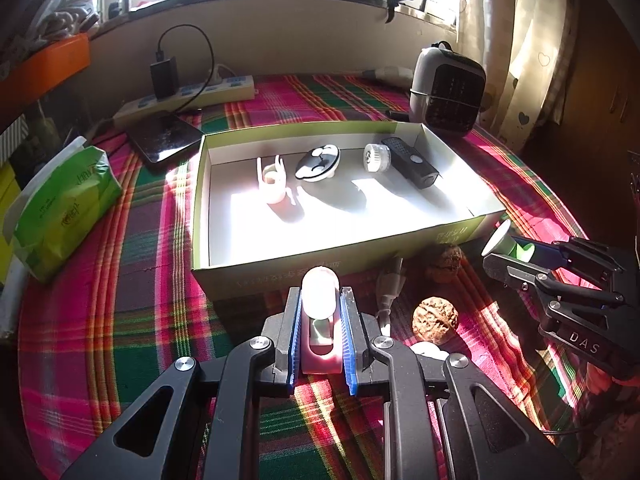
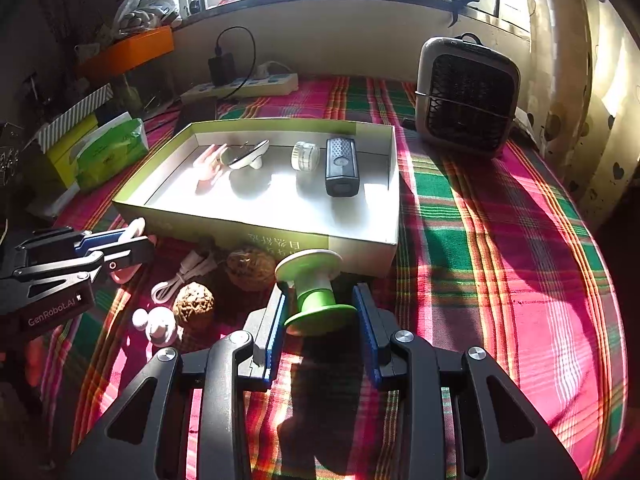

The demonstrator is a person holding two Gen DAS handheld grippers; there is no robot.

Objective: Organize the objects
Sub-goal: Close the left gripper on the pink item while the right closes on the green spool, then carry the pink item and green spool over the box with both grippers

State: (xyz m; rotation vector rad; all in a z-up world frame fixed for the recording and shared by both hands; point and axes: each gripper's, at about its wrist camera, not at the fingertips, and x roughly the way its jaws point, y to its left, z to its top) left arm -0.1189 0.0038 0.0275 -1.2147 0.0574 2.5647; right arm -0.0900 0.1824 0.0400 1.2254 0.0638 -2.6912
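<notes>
At the far left of the plaid-covered counter (image 1: pixel 132 280) lies a green tissue pack (image 1: pixel 60 208), with a black tablet (image 1: pixel 166 140) and a white power strip (image 1: pixel 188 98) behind it toward the window. The left gripper (image 1: pixel 320 344) is closed on a pink-and-white capsule-shaped object (image 1: pixel 319 320), its blue pads pressing both sides, just in front of the near wall of the open cardboard box (image 1: pixel 280 276). Inside the box, from left to right, sit a pale pink clip-like piece (image 1: pixel 272 184), a black-and-white rounded gadget (image 1: pixel 318 162), a small white ribbed cylinder (image 1: pixel 376 158) and a black rectangular device (image 1: pixel 412 164). In front of the box, between the two grippers, are a white cable (image 2: pixel 180 276), two walnuts (image 2: pixel 194 304) and a small white figure (image 2: pixel 160 326). The right gripper (image 2: pixel 320 320) has its fingers on either side of a green-and-white spool (image 2: pixel 314 292), held just short of the box's near right corner; whether the pads press the spool is unclear. A small grey fan heater (image 2: pixel 466 96) stands beyond the box at the right.
</notes>
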